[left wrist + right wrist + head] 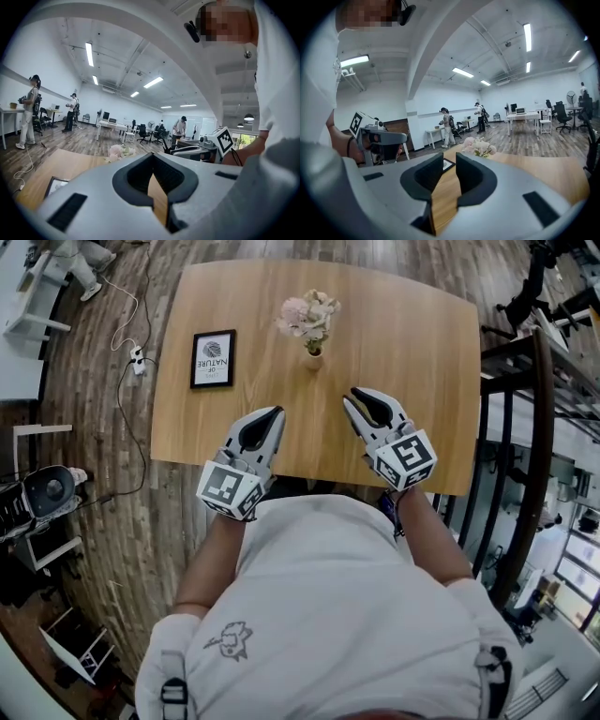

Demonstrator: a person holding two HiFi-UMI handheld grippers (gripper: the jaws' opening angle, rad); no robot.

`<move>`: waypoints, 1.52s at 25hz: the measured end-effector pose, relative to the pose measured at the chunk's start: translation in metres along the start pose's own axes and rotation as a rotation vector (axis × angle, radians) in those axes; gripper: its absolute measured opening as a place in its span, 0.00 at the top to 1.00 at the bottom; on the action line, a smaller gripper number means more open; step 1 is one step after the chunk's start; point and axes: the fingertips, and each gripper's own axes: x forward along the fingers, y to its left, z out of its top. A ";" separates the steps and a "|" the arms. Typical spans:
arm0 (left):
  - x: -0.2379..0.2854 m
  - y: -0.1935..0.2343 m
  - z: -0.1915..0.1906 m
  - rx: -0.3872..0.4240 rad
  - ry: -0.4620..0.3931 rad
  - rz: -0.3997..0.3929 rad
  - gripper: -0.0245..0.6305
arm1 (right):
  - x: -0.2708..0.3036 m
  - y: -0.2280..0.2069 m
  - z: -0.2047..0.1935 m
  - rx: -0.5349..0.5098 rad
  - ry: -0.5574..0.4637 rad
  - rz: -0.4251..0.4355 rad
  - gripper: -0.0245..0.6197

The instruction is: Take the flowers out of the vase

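Pale pink and cream flowers (308,313) stand in a small vase (314,352) toward the far middle of the wooden table (422,381). Both grippers hover over the near edge, well short of the vase. My left gripper (277,412) points at the flowers from the near left, its tips together with nothing held. My right gripper (354,395) is nearer the vase, on its near right, with a gap between its jaws and nothing in it. The left gripper view shows its shut tips (152,157) and the flowers (117,151) beyond. The right gripper view shows parted jaws (449,159) and the flowers (478,147) ahead.
A black-framed print (213,358) lies flat on the table, left of the vase. On the floor to the left are a power strip (137,360) and its cable. A dark metal rack (525,381) stands close to the table's right edge. Other people work at desks far behind.
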 end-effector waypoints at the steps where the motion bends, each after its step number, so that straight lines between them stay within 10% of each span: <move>1: 0.005 0.005 0.002 0.000 0.002 -0.006 0.96 | 0.008 -0.005 -0.002 0.001 0.012 -0.005 0.82; 20: 0.064 0.091 -0.033 -0.064 0.123 -0.085 0.96 | 0.142 -0.081 -0.105 0.050 0.256 -0.128 0.72; 38: 0.077 0.109 -0.052 -0.092 0.169 -0.101 0.96 | 0.186 -0.096 -0.125 0.030 0.257 -0.137 0.72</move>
